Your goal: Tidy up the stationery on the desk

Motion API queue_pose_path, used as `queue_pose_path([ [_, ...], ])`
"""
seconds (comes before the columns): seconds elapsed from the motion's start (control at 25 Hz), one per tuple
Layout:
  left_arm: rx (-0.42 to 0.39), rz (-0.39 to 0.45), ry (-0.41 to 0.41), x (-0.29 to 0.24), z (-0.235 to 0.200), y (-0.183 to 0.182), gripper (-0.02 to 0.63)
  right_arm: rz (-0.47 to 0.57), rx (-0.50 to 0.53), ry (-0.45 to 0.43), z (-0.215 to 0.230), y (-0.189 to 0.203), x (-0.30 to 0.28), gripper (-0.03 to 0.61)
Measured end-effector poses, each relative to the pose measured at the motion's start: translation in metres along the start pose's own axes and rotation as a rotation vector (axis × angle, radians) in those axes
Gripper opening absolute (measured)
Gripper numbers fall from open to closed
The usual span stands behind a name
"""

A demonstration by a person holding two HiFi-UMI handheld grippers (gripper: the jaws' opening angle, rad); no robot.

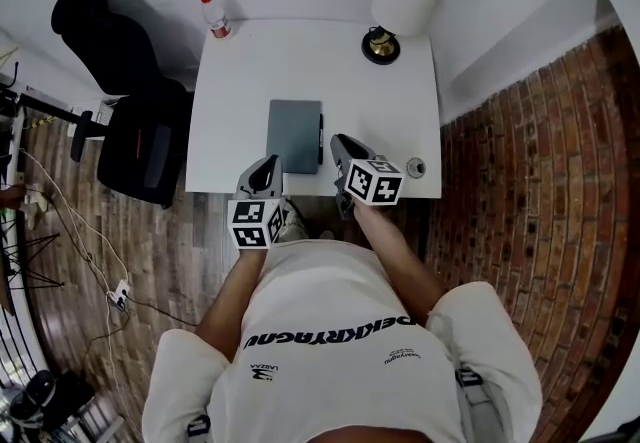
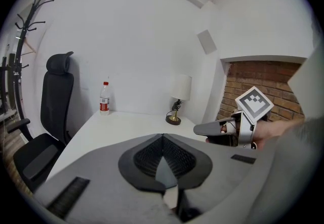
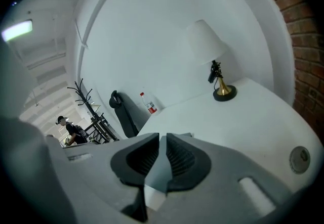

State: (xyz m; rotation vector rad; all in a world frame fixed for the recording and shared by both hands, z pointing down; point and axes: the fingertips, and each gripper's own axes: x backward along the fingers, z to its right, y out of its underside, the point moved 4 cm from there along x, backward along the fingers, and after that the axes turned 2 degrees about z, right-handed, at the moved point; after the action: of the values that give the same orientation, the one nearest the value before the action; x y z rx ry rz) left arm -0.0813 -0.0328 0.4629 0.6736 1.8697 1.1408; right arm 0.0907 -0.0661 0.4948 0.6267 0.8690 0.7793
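Person in a white T-shirt (image 1: 340, 331) stands at the near edge of a white rectangular desk (image 1: 300, 61), a two-jaw tool in each hand. The left gripper (image 1: 268, 163) has its jaws pressed together on nothing. The right gripper (image 1: 345, 143) has its jaws drawn in to a thin slit, also empty.

A flat grey rectangular notebook (image 1: 294, 134) lies just ahead of both tools and between them, its long axis running straight away from the person. A slim dark pen (image 1: 321, 143) rests along the notebook's right edge, parallel to it and just beside the right gripper, which looks better placed to take it. The left gripper sits by the notebook's near left corner.

A small round grey object (image 1: 415, 168), too small to identify, sits near the right edge.
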Motion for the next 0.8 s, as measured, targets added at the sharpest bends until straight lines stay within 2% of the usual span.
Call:
queue_pose_path([
  [0.24, -0.027, 0.027, 0.009, 0.008, 0.010, -0.005, -0.003, 0.093, 0.147, -0.004, -0.026, -0.011, 0.029, 0.001],
  [0.4, -0.037, 0.033, 0.010, 0.011, 0.015, -0.006, -0.003, 0.142, 0.205, -0.003, -0.036, -0.016, 0.043, -0.008],
  [0.8, -0.071, 0.062, -0.011, 0.020, 0.020, -0.009, -0.002, 0.179, 0.331, -0.039, -0.055, -0.007, 0.063, -0.008],
])
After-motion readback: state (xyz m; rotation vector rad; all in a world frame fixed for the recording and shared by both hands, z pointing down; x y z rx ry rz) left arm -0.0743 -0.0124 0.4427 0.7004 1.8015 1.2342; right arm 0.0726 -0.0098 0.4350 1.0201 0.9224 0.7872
